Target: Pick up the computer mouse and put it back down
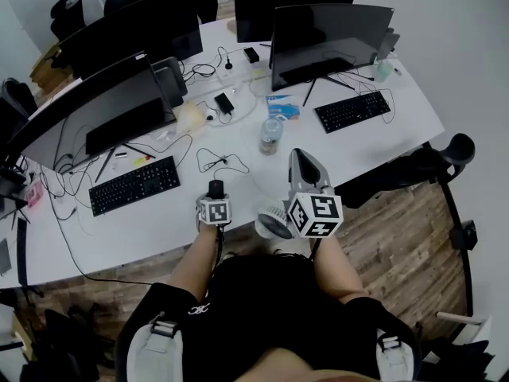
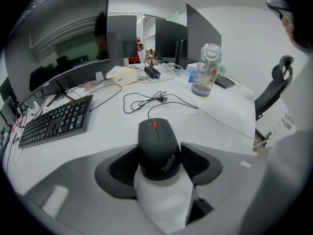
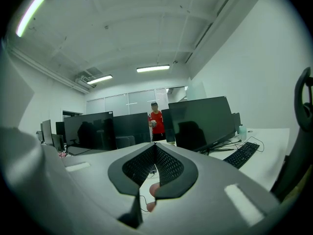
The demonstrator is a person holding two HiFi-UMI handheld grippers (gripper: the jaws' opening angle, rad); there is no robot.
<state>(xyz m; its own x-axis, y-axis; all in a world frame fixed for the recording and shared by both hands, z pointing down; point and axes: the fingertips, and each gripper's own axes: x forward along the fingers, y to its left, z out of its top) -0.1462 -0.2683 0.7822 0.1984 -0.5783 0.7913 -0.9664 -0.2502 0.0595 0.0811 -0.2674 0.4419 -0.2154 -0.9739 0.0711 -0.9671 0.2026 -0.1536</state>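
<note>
While on desk (image 2: 105,131), mouse (image 2: 156,143) inside left claw (image 2: 159,153)

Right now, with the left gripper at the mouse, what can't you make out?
Computer mouse rear, head view: covered by a marker cube.
Bottle label, left gripper view: blurred.
Desk beneath the right gripper, right gripper view: blocked by its own shut jaws.
</note>
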